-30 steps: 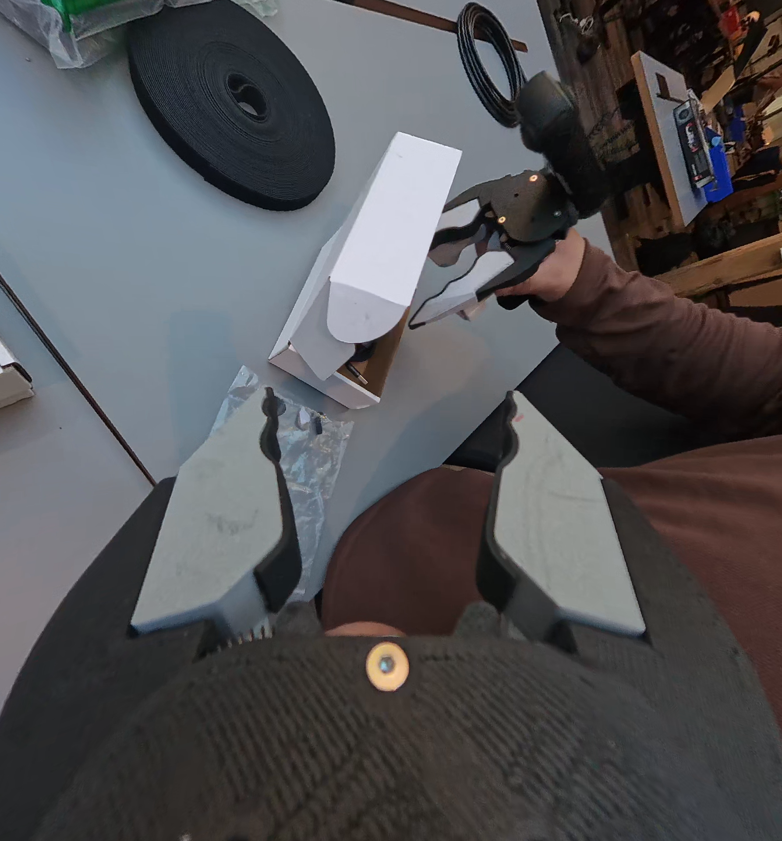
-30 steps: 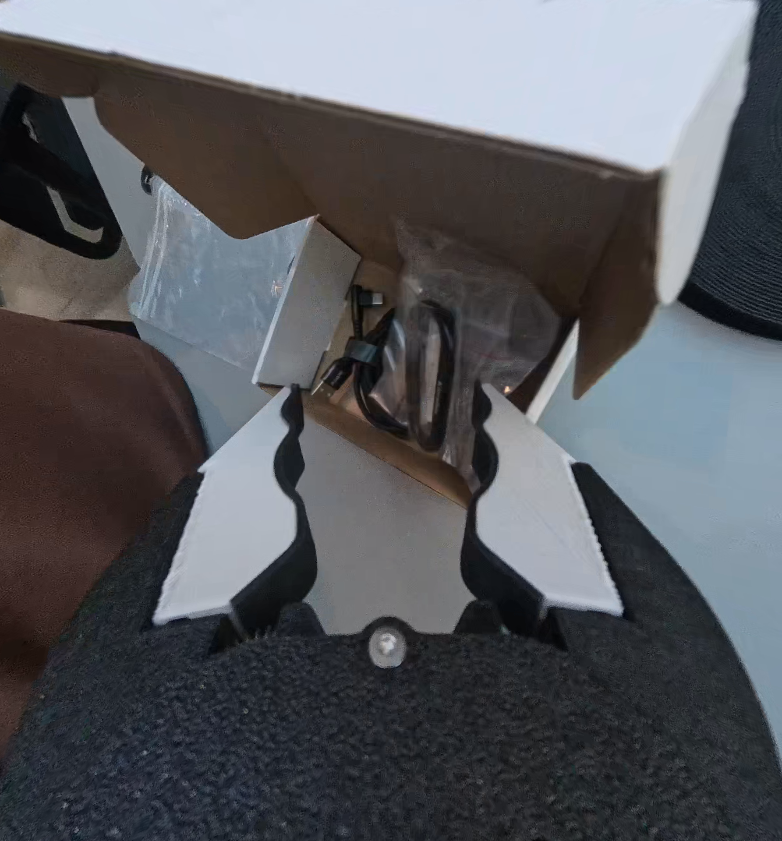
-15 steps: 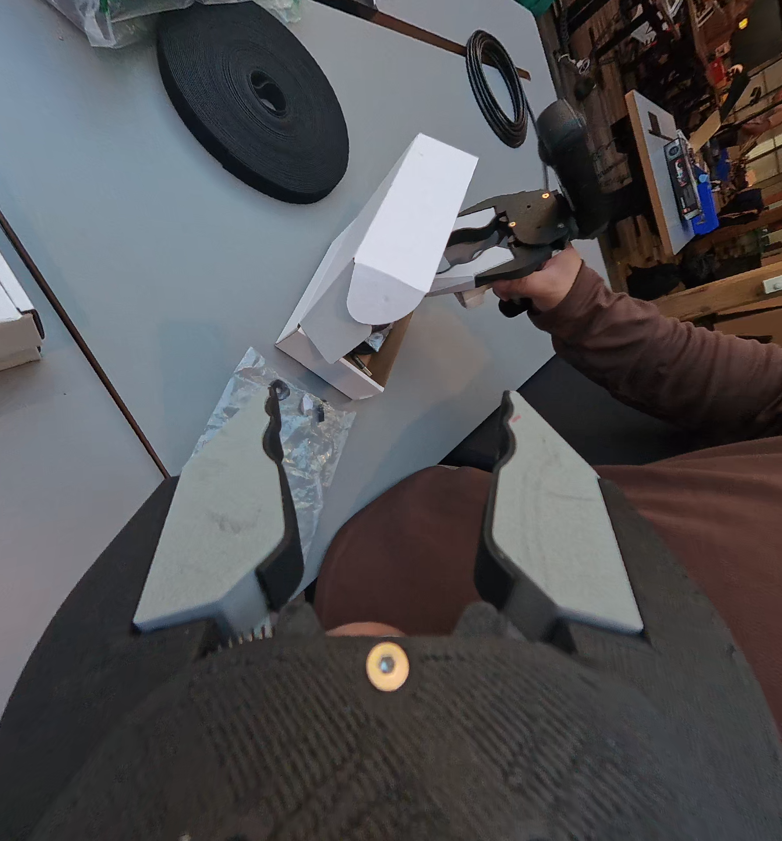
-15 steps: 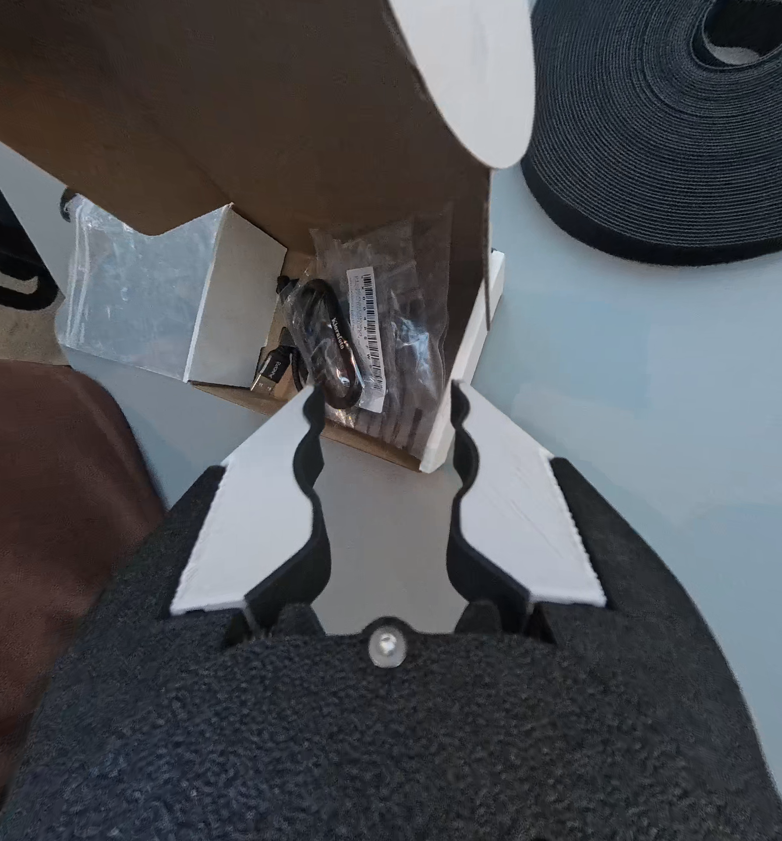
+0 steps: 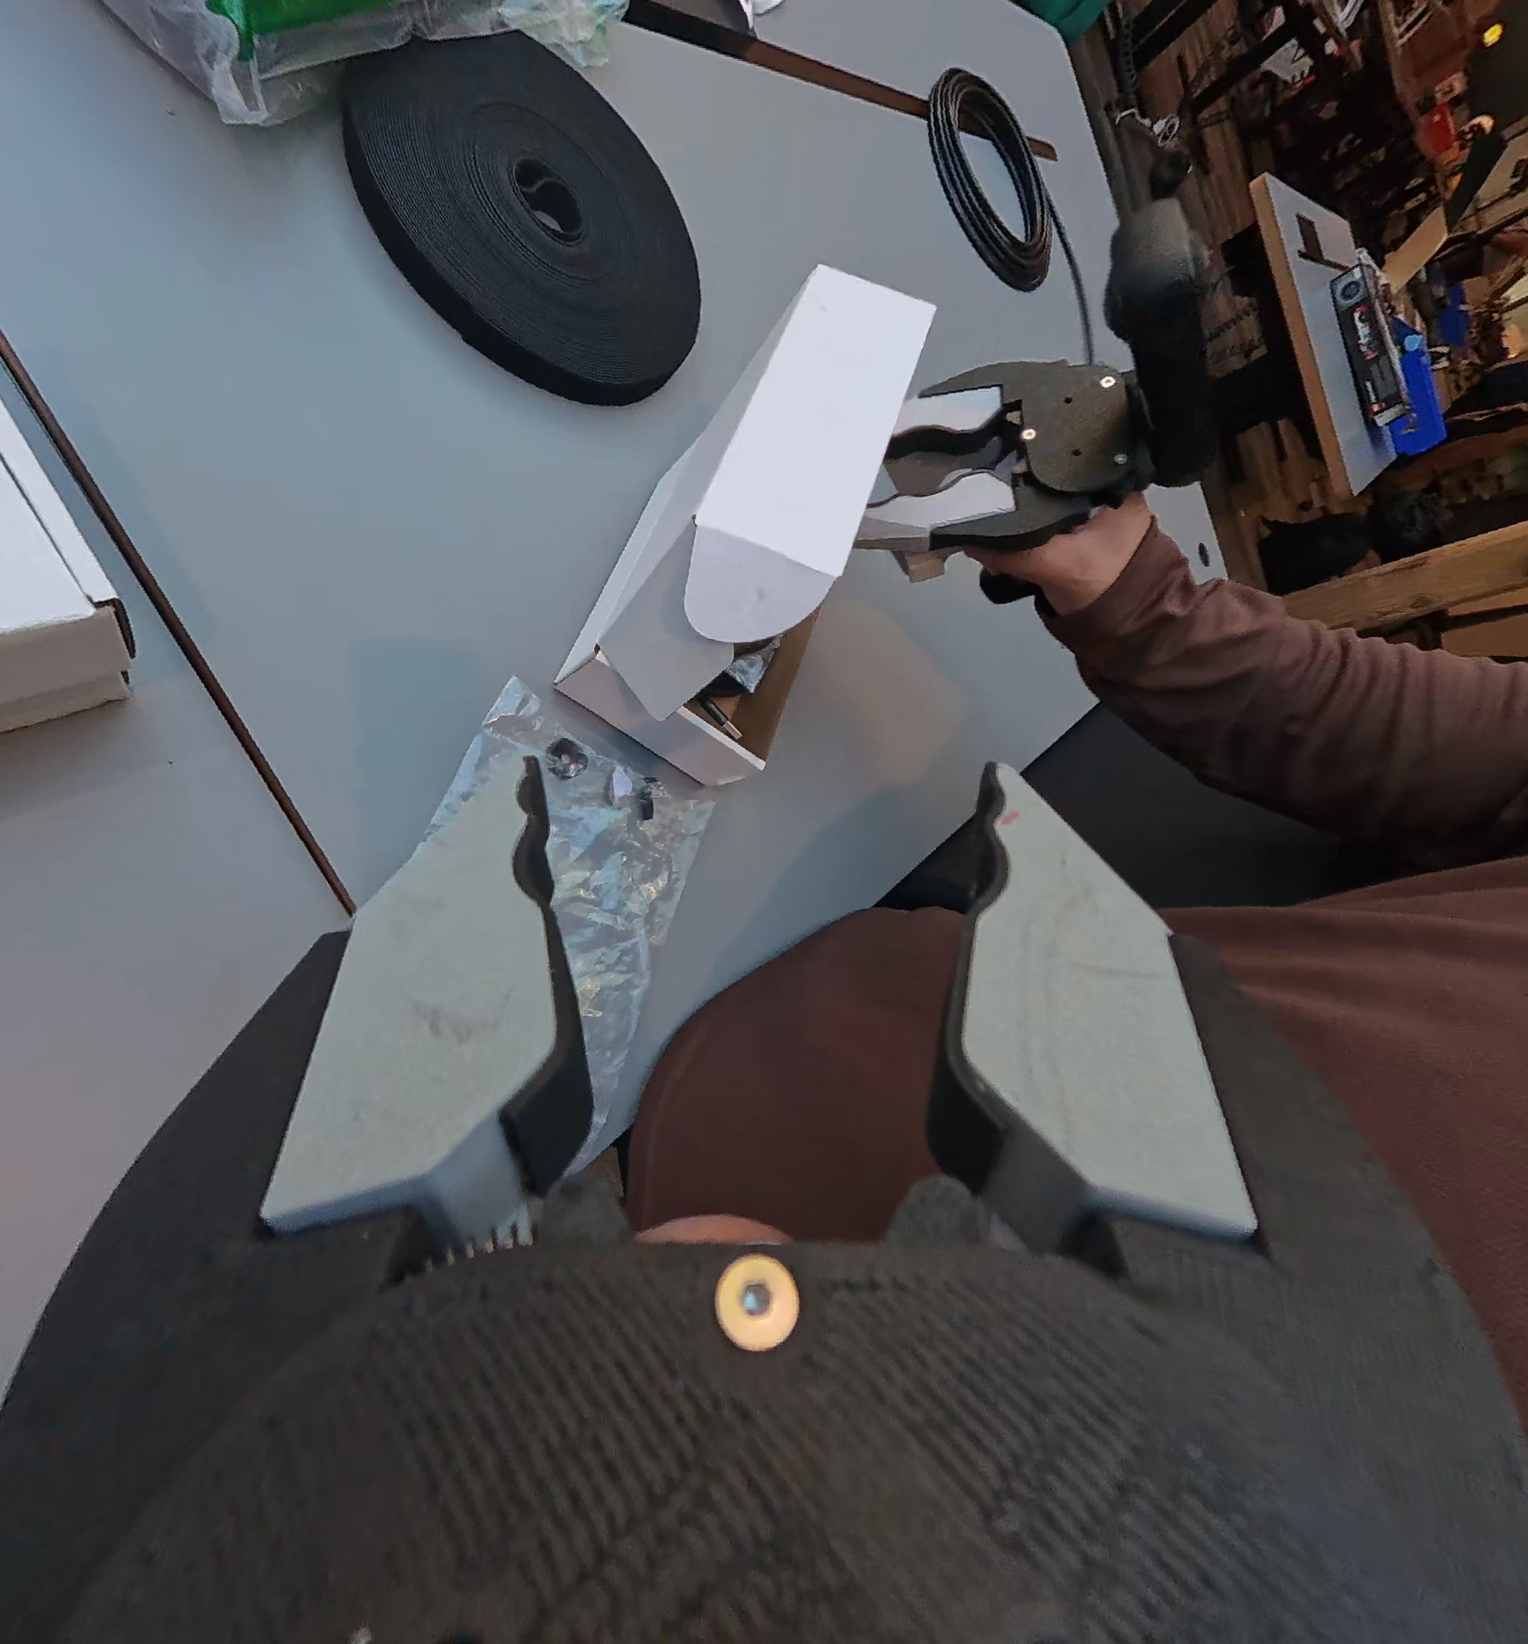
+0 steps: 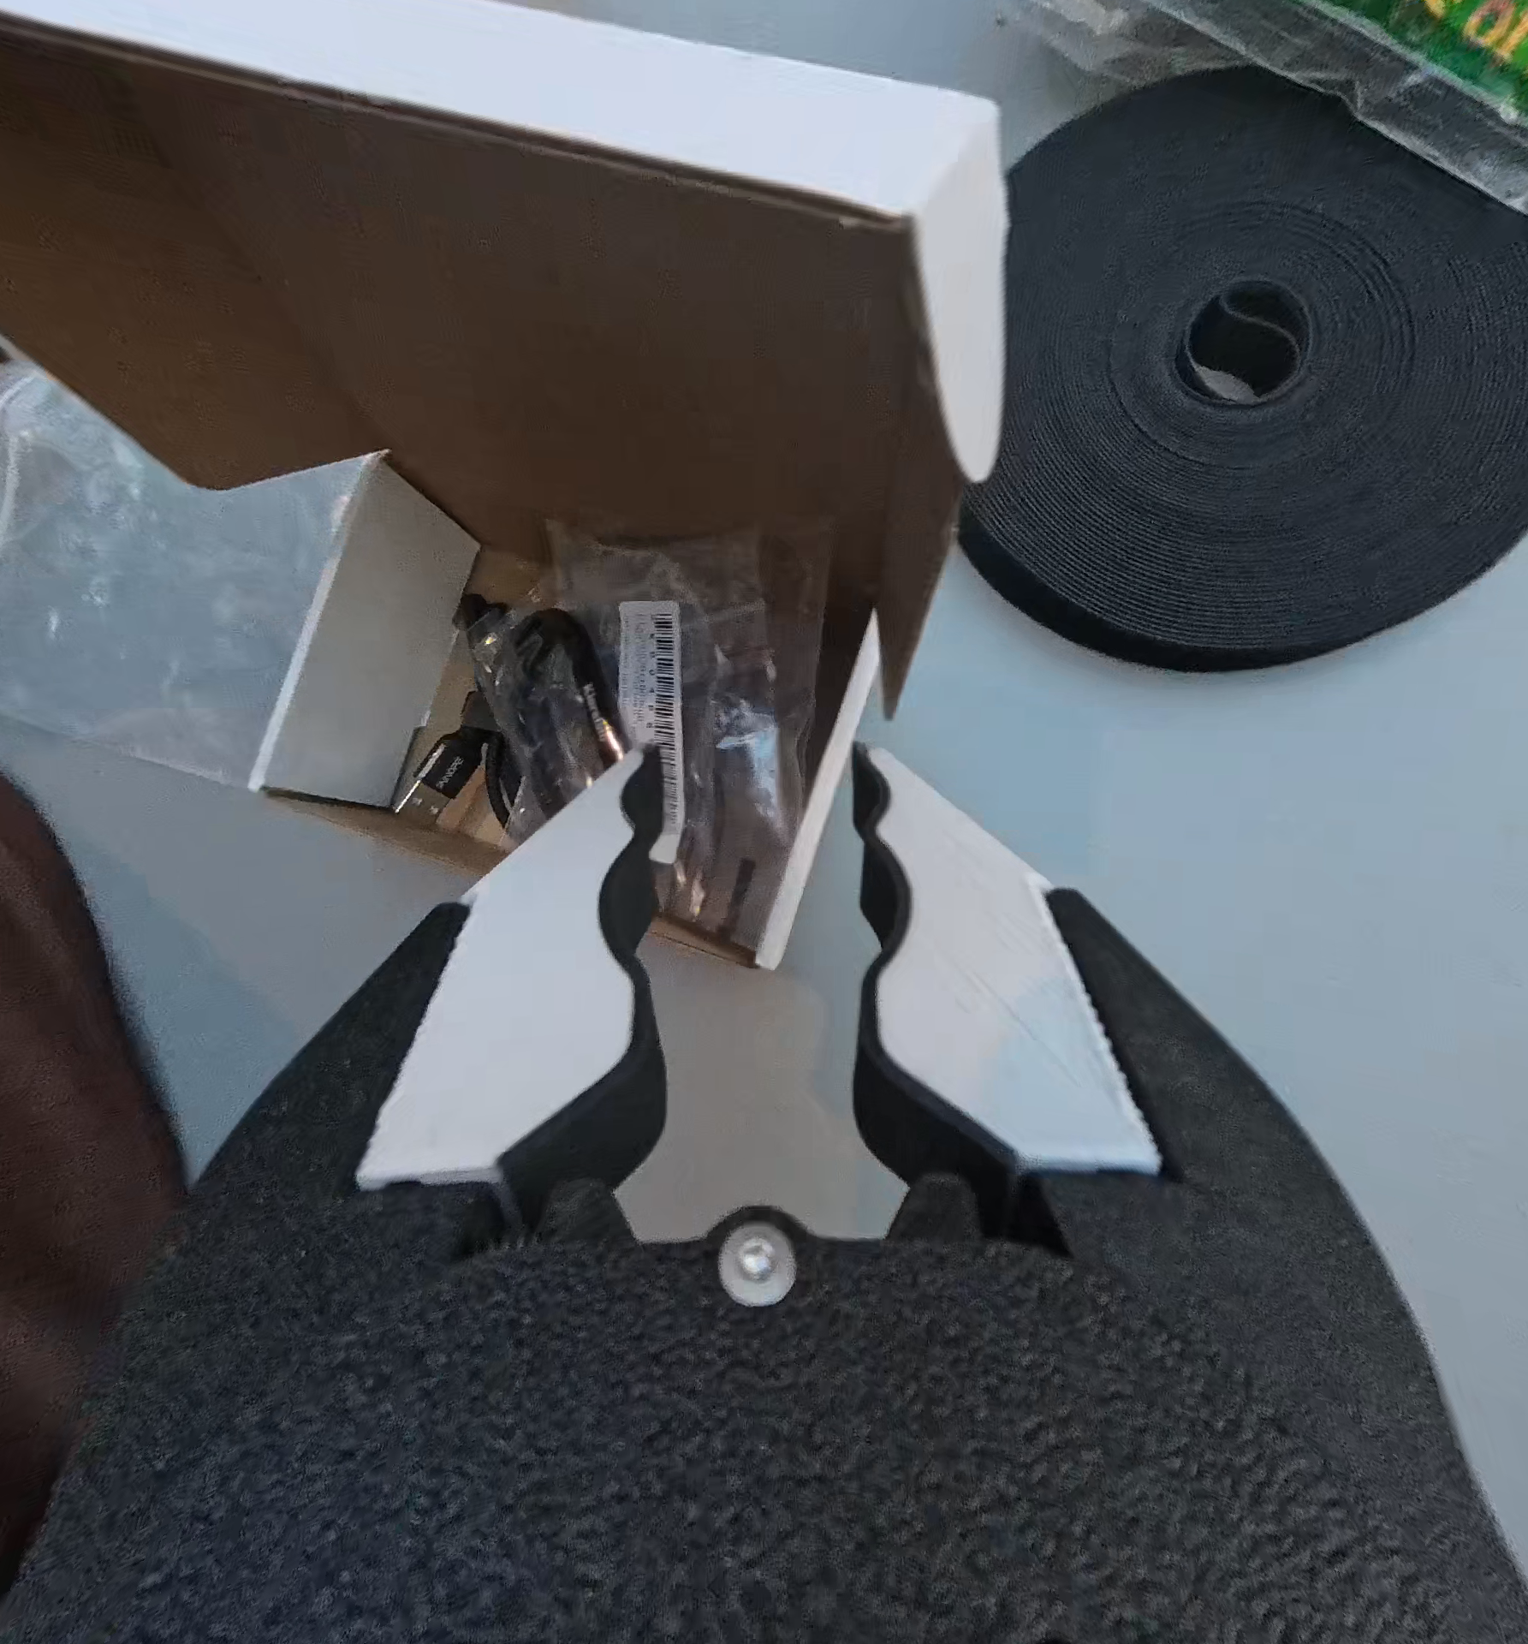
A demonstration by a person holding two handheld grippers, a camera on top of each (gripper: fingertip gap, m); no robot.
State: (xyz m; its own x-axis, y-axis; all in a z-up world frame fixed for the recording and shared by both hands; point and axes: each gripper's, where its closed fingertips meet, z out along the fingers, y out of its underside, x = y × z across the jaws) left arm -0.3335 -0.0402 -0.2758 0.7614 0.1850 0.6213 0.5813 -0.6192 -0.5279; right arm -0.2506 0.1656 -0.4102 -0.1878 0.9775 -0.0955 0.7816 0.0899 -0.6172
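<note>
Right gripper [image 6: 753, 761] is hovering at the mouth of the white cardboard box [image 6: 564, 89]. Its fingers are parted a moderate way with nothing pinched between them. Just beyond the fingertips the lid stands raised, white outside and raw brown board inside, with a rounded tuck flap at the corner. Whether a finger touches the lid's edge, I can't tell.

Inside, just ahead of the left-hand fingertip, a coiled black cable [image 6: 564, 676] lies in a crinkly clear sleeve with a barcode sticker, and nothing has been lifted out. The box's near corner wall shows in the gap between the fingers.

Left gripper [image 5: 760, 783] is held well back with its fingers spread wide and empty, their faces flat and grey with wavy black pads. Under its left fingertip lies a wrinkled clear plastic bag [image 5: 600, 872], flat on the smooth grey table [image 5: 209, 445], outside the box.

Farther beyond the fingers sits a fuzzy black roll of strap tape [image 5: 520, 213], wound tight, and past it a thin coil of black cord [image 5: 991, 169].
</note>
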